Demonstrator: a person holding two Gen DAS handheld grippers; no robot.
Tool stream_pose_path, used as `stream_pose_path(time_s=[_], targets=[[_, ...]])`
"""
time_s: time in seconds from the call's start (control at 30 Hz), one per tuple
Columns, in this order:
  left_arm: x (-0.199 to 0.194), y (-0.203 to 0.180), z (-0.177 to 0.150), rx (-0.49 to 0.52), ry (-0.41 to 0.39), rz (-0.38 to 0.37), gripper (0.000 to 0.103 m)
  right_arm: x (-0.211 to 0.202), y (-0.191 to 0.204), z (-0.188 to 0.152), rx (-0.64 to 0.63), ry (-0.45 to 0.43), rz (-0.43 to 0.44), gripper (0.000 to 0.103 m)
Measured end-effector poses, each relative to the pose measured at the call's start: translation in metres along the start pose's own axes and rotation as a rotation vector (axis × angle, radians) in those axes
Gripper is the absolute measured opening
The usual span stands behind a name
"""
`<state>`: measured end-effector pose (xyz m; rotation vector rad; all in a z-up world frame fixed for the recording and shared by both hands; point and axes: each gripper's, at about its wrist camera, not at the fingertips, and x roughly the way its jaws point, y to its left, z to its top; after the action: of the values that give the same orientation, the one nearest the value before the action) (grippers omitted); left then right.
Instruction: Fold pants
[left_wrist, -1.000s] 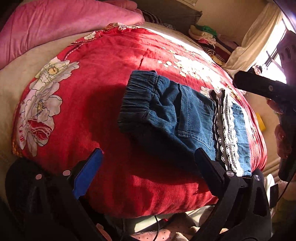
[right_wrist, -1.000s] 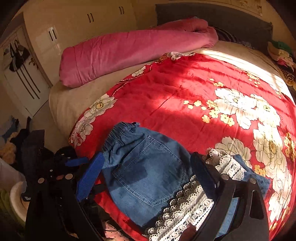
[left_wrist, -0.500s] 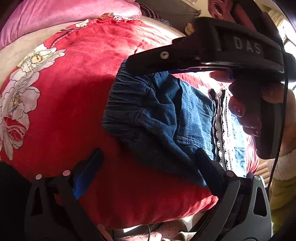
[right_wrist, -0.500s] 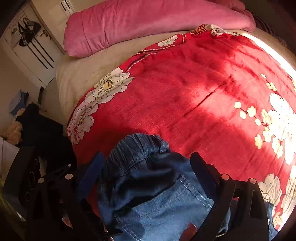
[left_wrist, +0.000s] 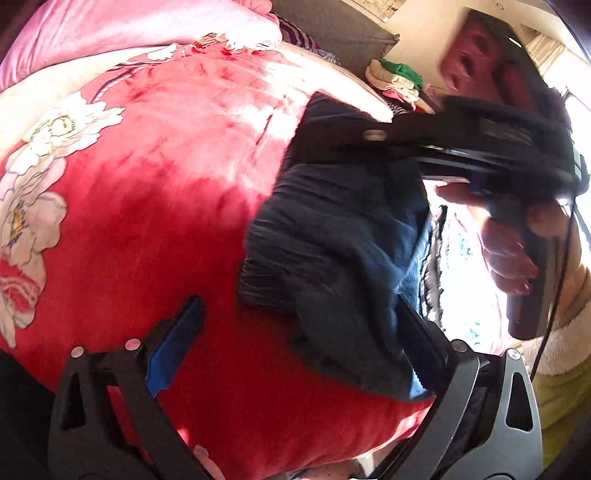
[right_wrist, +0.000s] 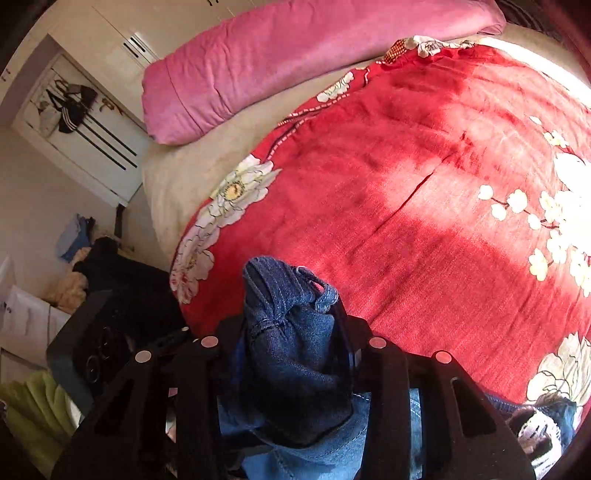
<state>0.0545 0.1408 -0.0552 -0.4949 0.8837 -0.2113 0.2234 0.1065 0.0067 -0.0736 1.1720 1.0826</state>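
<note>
Dark blue jeans (left_wrist: 332, 236) with a white lace trim (left_wrist: 436, 251) lie folded on a red floral blanket (left_wrist: 166, 184). My right gripper (right_wrist: 291, 325) is over the waistband end, its jaws closing. The bunched denim waistband (right_wrist: 288, 295) fills the gap between its fingers and is pinched up off the blanket. In the left wrist view that same right gripper (left_wrist: 424, 144) reaches across the top of the pants, held by a hand (left_wrist: 506, 251). My left gripper (left_wrist: 299, 302) stands open at the near edge of the pants, its right finger (left_wrist: 424, 343) against the denim, its blue pad (left_wrist: 173, 350) over bare blanket.
A pink pillow (right_wrist: 295, 62) lies along the head of the bed on a beige sheet (right_wrist: 192, 162). Stacked clothes (left_wrist: 399, 77) sit beyond the bed. A white wardrobe (right_wrist: 85, 122) and floor clutter (right_wrist: 74, 258) stand off the bed's left side.
The right gripper came in over the waistband and its jaws narrowed on it, bunching the denim upward. The left gripper edged closer to the pants' near edge, staying open.
</note>
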Motion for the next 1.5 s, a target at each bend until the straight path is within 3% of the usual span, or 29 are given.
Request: stream_pose_path(time_s=[0.13,0.17,0.23,0.33,0.4,0.8,0.9,1.13,1.33,1.5], targets=[[-0.002,-0.009,0.01,-0.028,0.0,-0.103,0.092,-0.03,0.001,-0.01,-0.005,-0.053,0.034,0.037],[-0.002,-0.012,0.013,-0.028,0.005,-0.135,0.088,-0.038,0.001,-0.012,-0.007,-0.066,0.038,0.037],[-0.002,-0.021,0.018,-0.024,0.019,-0.183,0.068,-0.054,0.001,-0.019,-0.014,-0.097,0.034,0.037],[-0.003,-0.042,0.021,0.021,0.019,-0.178,0.056,-0.076,-0.006,-0.029,0.0,-0.146,0.027,0.037],[-0.005,-0.06,0.017,0.046,0.023,-0.189,0.054,-0.092,-0.014,-0.037,0.017,-0.175,0.026,0.037],[0.025,-0.16,0.007,0.228,0.081,-0.146,0.056,-0.162,-0.071,-0.114,0.116,-0.305,0.0,0.037],[0.034,-0.175,-0.002,0.258,0.099,-0.14,0.063,-0.174,-0.088,-0.137,0.168,-0.324,0.002,0.04],[0.05,-0.192,-0.031,0.302,0.169,-0.157,0.065,-0.198,-0.115,-0.182,0.28,-0.382,-0.047,0.051],[0.056,-0.204,-0.057,0.37,0.224,-0.164,0.065,-0.189,-0.108,-0.193,0.264,-0.342,-0.113,0.053],[0.058,-0.202,-0.065,0.38,0.241,-0.167,0.065,-0.157,-0.105,-0.198,0.229,-0.22,-0.221,0.053]])
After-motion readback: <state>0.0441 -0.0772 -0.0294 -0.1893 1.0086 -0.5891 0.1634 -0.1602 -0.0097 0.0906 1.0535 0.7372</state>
